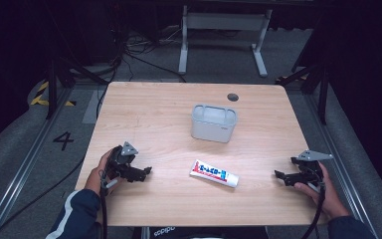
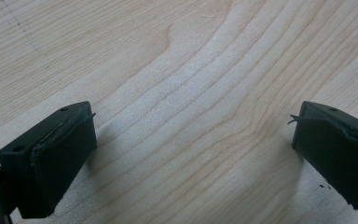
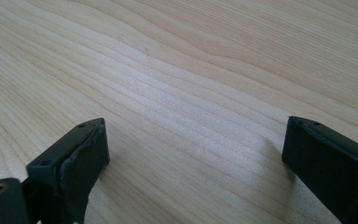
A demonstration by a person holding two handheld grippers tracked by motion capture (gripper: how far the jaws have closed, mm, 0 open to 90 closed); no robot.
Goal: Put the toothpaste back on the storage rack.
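Note:
A white toothpaste tube point(image 1: 214, 173) with red and blue print lies flat near the front middle of the wooden table point(image 1: 144, 107). Behind it stands a pale grey rectangular holder point(image 1: 213, 122), upright and open at the top. My left gripper point(image 1: 146, 173) rests low on the table at the front left, pointing right toward the tube, open point(image 2: 193, 140) with bare wood between its jaws. My right gripper point(image 1: 278, 176) sits at the front right, pointing left toward the tube, also open point(image 3: 196, 154) over bare wood. Both are well apart from the tube.
A small dark round grommet point(image 1: 233, 96) is set in the table near its back edge. Beyond the table are a white desk frame point(image 1: 222, 30), floor cables point(image 1: 129, 50) and black stands on either side. A floor mark "4" point(image 1: 63, 141) lies to the left.

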